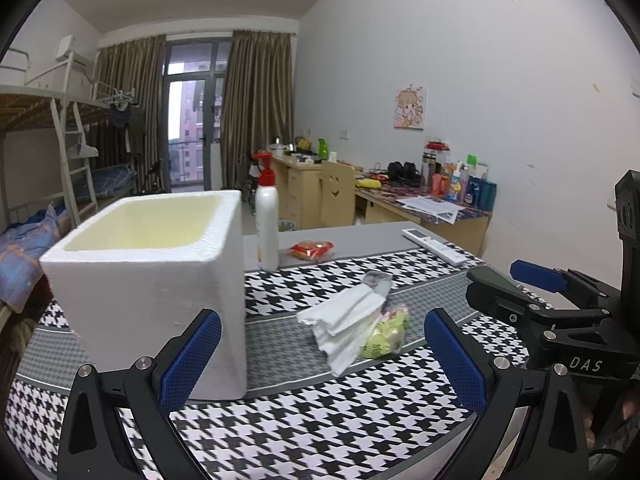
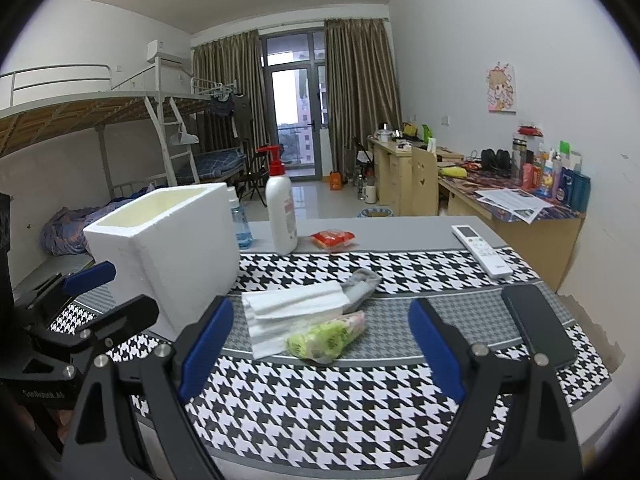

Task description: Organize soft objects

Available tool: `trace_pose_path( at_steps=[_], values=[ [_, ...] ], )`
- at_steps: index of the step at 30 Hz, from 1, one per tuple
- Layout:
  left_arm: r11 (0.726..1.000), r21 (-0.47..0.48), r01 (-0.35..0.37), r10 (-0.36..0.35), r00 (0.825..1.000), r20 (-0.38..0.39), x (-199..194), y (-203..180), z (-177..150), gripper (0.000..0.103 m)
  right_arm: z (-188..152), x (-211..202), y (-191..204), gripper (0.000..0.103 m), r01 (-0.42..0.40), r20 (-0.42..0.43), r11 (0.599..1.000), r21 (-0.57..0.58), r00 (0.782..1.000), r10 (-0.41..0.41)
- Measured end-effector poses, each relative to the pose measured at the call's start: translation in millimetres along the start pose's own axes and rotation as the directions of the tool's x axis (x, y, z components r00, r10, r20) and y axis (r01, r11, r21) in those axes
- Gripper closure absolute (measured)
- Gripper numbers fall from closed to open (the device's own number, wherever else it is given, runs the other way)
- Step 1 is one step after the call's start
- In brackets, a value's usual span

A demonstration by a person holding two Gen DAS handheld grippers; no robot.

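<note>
White walls (image 2: pixel 500 20), brown curtains (image 2: pixel 360 92) flanking a glass balcony door (image 2: pixel 294 108); bunk beds (image 2: pixel 120 120) left, wooden desks (image 2: pixel 404 168) right, possibly tiled floor (image 2: pixel 316 200).

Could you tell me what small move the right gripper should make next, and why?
Probably ease the right gripper forward and down toward the white folded cloth. Its jaws stand open and empty, the soft pile lies just ahead on the houndstooth mat, and the foam box beside it looks ready to receive it.

Rough matt foam box (image 1: pixel 148 280); beside it, woven houndstooth cloth (image 2: pixel 320 392) over the smooth desk (image 2: pixel 400 232), crinkly clear plastic bag (image 2: pixel 328 336).
</note>
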State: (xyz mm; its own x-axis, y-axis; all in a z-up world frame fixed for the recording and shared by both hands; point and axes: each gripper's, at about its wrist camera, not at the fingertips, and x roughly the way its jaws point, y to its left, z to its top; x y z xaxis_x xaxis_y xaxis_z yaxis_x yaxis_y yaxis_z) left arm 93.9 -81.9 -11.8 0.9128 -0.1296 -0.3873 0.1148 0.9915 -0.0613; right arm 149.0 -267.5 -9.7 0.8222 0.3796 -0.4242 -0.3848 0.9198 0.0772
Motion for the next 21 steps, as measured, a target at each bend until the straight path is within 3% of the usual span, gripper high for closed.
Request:
trace_pose_path(
  at_steps=[21],
  values=[
    [0.999, -0.005, 0.036, -0.036, 0.995, -0.093, 42, -18, -3, 0.001, -10, 17, -24, 0.011, 0.005, -0.055, 1.000, 0.026, 0.999, -0.004]
  ],
)
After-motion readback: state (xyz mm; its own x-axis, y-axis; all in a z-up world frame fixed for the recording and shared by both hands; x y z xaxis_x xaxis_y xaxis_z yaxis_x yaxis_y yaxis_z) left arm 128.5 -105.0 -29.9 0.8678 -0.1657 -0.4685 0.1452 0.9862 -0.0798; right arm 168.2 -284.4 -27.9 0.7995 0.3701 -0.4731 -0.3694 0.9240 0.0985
